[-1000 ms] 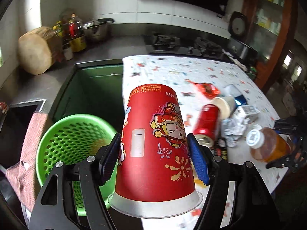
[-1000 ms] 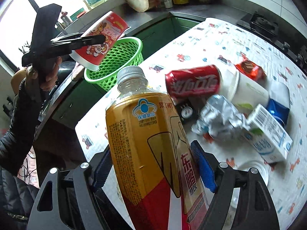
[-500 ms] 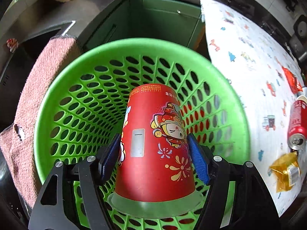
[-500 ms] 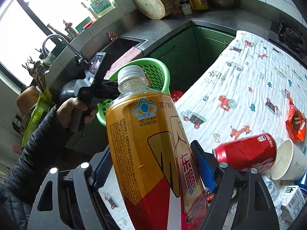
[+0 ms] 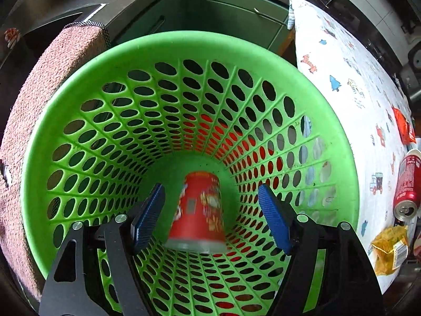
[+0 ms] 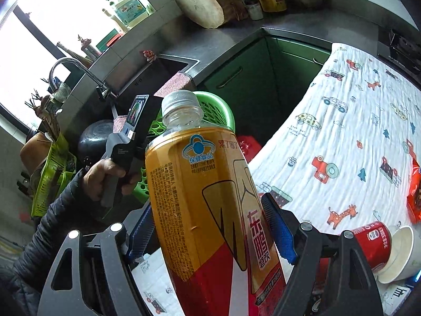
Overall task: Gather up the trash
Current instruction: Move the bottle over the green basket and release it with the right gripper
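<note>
A pinkish cloth [image 5: 50, 84] hangs at the far left beside the green mesh basket [image 5: 79, 84], which stands at the edge of the counter below the left gripper [image 5: 210, 210]. That gripper points down into the basket and its blue pads [image 5: 150, 216] stand spread; its jaws have just been opening, and nothing is pinched between them. The red paper cup [image 5: 200, 210] lies free deep in the basket near its bottom, blurred, rim toward the camera. To the right of the basket is the table under a white cloth printed with cars and animals [image 5: 342, 84]; on its right edge lie a red can [image 5: 406, 189] and a crumpled gold wrapper [image 5: 389, 247].

In the right wrist view, a hand [image 6: 105, 176] in a dark sleeve holds the left gripper's handle over the basket at the left. In the middle, the right gripper [image 6: 210, 229] pinches an orange drink bottle [image 6: 200, 197] with a clear cap, pads pressed on both sides of its body. Farther right, the can lies on the cloth touching a white cup [image 6: 400, 255] that lies on its side
</note>
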Demonstrator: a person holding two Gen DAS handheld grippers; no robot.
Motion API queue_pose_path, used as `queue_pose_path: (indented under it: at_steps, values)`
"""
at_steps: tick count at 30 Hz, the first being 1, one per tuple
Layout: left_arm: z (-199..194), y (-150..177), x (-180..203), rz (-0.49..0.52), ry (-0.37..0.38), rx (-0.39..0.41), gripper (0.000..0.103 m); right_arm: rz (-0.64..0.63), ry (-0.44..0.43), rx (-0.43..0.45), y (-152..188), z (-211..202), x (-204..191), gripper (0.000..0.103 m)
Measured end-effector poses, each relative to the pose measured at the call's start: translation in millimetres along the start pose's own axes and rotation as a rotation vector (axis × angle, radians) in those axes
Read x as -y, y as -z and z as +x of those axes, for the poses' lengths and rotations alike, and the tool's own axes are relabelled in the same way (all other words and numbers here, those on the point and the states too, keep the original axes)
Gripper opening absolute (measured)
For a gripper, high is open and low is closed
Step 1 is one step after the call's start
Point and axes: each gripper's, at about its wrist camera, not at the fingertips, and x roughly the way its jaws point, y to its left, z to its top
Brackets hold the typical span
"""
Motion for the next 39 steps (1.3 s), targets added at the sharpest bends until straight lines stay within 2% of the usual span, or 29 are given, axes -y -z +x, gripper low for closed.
queue_pose_path:
  at_steps: [4,9,18,28,33,39]
  values:
    - [-32.7,13.7,-9.2,0.007,0.028,0.073,0.073,-0.015,-0.018,0.015,-16.9,11.7,-17.8,0.075]
    - [-76.6,42.3,-29.2,-0.031,0.052,0.168,0.078,-0.018,-0.044,0.014,-39.6,41.6,-40.1,0.075]
    - [-128.3,94.3,-63.4,-0.058,0.022,0.256,0.079,0.000,-0.042,0.020,-73.5,109.4,-65.0,0.075]
    - [-133.5,122.1,-79.5,-0.081,0.022,0.263,0.079,0.075,-0.008,0.027,-80.6,168.8,-59.9,0.076]
    - [-124.5,122.3,-78.5,-0.081,0.028,0.251,0.079,0.028,0.046,0.052,-77.6,162.2,-63.9,0.083]
    - [-122.5,122.8,-70.0,-0.074,0.039,0.252,0.079,-0.018,0.055,0.083,-71.2,136.3,-70.7,0.083]
